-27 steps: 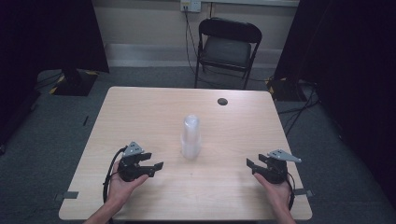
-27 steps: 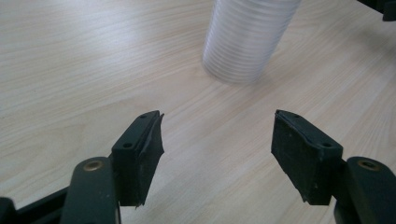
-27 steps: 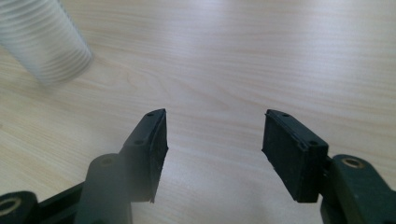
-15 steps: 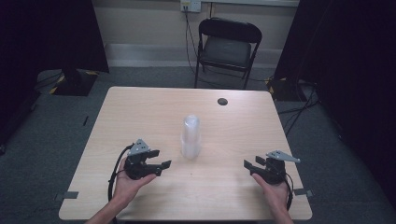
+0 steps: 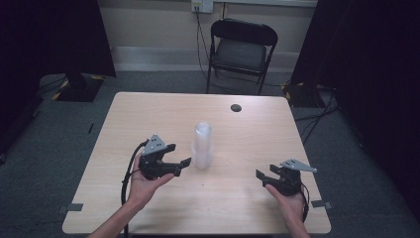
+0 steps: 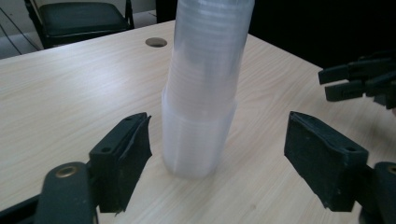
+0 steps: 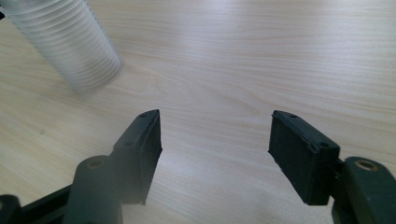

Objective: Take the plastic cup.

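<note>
A tall upright stack of clear plastic cups (image 5: 202,146) stands near the middle of the light wooden table (image 5: 148,114). My left gripper (image 5: 182,166) sits just left of the stack's base, open and pointing at it. In the left gripper view the stack (image 6: 201,93) rises between and a little beyond the spread jaws of my left gripper (image 6: 217,137), with gaps on both sides. My right gripper (image 5: 266,174) hovers open at the front right, well apart from the cups. In the right gripper view my right gripper (image 7: 217,137) has bare table between its jaws, and the stack (image 7: 70,46) is at upper left.
A small dark round hole (image 5: 236,107) marks the table's far side. A black folding chair (image 5: 242,47) stands beyond the far edge. Black curtains hang at both sides. In the left gripper view, the right gripper (image 6: 359,81) appears at the right edge.
My left gripper has moved right and away from the front edge, up to the cup stack. The right gripper has barely shifted. The stack has not moved.
</note>
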`<move>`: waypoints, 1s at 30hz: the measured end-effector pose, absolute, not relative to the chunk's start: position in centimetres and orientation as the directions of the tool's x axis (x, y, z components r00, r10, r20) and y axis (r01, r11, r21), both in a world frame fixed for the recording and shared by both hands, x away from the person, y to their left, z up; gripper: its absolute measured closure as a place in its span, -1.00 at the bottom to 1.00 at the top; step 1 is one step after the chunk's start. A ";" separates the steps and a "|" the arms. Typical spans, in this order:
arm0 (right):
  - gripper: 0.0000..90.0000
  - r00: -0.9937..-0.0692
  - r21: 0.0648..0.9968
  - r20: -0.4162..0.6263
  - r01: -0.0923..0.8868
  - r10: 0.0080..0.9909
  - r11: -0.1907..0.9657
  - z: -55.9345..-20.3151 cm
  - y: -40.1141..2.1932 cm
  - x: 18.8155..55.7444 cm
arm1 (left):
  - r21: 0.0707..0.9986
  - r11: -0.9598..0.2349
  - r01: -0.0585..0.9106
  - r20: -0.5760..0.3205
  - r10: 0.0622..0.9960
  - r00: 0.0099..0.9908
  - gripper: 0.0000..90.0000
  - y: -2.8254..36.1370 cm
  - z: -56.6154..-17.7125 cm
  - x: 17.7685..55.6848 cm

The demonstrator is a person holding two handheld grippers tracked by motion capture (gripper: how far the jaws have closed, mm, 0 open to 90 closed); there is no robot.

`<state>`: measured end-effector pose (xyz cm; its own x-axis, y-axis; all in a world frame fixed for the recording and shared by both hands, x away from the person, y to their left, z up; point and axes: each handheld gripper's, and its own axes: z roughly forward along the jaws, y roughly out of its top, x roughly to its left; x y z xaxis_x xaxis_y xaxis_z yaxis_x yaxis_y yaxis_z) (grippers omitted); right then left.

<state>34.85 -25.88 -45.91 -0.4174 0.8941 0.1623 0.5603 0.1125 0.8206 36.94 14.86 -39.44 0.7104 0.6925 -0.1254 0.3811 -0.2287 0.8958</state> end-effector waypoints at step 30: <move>-0.25 -0.456 0.818 0.142 0.554 0.879 0.155 -46.0 -24.9 34.5 | 0.929 -0.190 0.319 -0.116 0.668 0.735 -0.65 11.4 -37.0 41.9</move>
